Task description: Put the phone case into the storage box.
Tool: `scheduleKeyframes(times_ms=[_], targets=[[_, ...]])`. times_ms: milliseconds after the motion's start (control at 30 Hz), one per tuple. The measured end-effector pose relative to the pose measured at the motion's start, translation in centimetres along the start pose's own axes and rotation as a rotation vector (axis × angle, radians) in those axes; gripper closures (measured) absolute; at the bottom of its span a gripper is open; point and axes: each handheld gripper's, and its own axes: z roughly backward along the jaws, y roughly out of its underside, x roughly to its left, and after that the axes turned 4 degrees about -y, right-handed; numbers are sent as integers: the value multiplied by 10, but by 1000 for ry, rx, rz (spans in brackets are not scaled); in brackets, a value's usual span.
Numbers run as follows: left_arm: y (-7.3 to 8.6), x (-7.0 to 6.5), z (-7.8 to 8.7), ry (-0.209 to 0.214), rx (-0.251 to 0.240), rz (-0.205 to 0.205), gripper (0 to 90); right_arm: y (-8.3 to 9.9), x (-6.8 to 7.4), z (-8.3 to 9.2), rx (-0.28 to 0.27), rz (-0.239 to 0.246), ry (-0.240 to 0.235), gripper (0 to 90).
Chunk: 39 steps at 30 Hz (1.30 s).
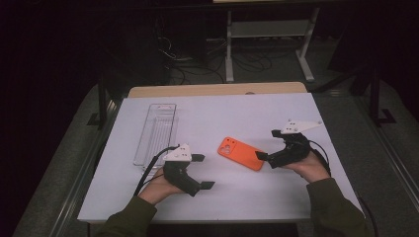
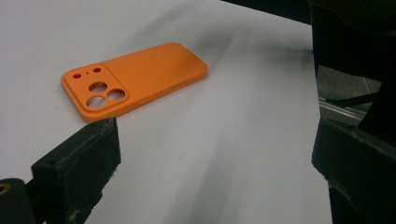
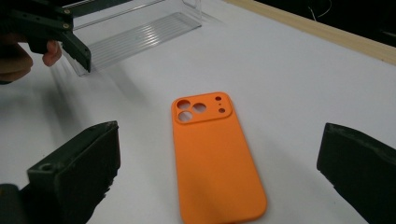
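A: Where is the flat orange silicone phone case (image 1: 241, 153) found?

B: It is seen lying face down on the white worktop (image 1: 222, 116), camera cut-outs turned up, a little right of the middle. It is set at a slant, with the cut-out end toward the far left and the plain end toward the near right. Nothing is resting on it.

A: How are the two grippers held?

B: The right gripper (image 1: 273, 145) is held released, its jaws spread wide; one jaw tip is brought just beside the near right end of the case, though contact cannot be confirmed. In the right gripper view the case (image 3: 212, 154) is framed between the two jaws. The left gripper (image 1: 203, 171) is likewise held released and empty, parked near the left, apart from the case, which is seen ahead of it in the left gripper view (image 2: 135, 79).

A: Which step is judged to be in hand?

B: An approach is judged to be under way: the case is being lined up by the right gripper, and no grasp has been made yet.

A: What is called for next?

B: Since the case lies flat and thin, an edge would probably have to be caught low against the worktop, or the case steadied by the left gripper. The clear ribbed plastic tray (image 1: 156, 132), lying at the far left, is taken as a likely destination, but that is only a guess.
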Motion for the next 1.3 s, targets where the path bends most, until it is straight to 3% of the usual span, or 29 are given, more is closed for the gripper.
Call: scheduleKeyframes(times_ms=[233,1300], targets=[[1,0,-3,9,21,-6,9,-9,-5,-2,-23,4,1,0],[7,2,-7,6,29,0,8,-38,-33,-27,-66,-8,9,0]])
